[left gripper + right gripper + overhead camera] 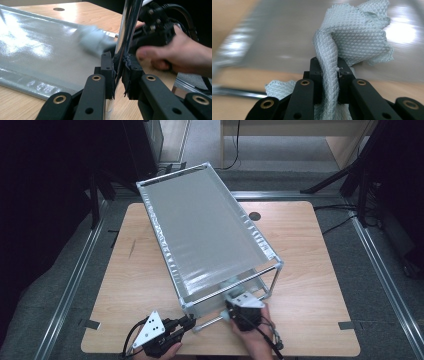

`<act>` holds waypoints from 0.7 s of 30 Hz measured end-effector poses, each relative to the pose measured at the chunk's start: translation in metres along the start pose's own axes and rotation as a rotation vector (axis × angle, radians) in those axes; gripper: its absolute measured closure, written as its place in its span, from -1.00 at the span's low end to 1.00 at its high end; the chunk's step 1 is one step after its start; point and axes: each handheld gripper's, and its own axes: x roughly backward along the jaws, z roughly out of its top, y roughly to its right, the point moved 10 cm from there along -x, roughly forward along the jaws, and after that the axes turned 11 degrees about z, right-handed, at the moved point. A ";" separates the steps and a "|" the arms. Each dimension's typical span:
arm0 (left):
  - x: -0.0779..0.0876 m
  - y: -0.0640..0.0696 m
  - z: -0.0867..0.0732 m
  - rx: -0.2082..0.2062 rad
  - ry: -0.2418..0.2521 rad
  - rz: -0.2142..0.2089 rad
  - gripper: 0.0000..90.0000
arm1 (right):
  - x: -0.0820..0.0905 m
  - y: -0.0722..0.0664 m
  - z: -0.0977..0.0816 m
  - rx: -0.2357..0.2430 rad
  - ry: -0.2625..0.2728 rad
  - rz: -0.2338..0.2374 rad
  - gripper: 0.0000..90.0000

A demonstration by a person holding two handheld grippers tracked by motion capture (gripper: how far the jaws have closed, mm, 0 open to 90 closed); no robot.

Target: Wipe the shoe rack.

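Meanwhile, at the table's (pixel 320 270) near edge, my left gripper (pixel 119 72) pinches a chrome tube (pixel 128 27) of the grey fabric-topped rack (pixel 200 227), while my right gripper (pixel 329 72) clamps a waffle-weave cloth (pixel 354 37) beside the rack's near end.

Overhead light on the table (pixel 310 245), dark surroundings, glare on the grey sheet (pixel 205 230), motion blur behind the sharp cloth (pixel 352 35)

Pale mint cloth (pixel 352 42) with a fine diamond-quilted weave, silver-grey glossy fabric sheet (pixel 205 230) with a paler woven hem, shiny chrome frame tube (pixel 126 32), light wood-grain desk (pixel 310 250), matte black claw (pixel 329 72) with brass-coloured rivets.
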 end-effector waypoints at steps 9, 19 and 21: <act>0.000 0.000 0.000 0.002 -0.002 -0.011 0.79 | -0.006 -0.031 -0.001 0.061 -0.059 0.095 0.74; 0.000 -0.001 0.000 0.003 -0.004 -0.018 0.78 | 0.061 0.075 -0.011 -0.148 0.001 -0.139 0.74; 0.000 0.000 0.000 0.004 -0.005 -0.018 0.78 | 0.068 0.084 -0.017 -0.153 -0.013 -0.163 0.74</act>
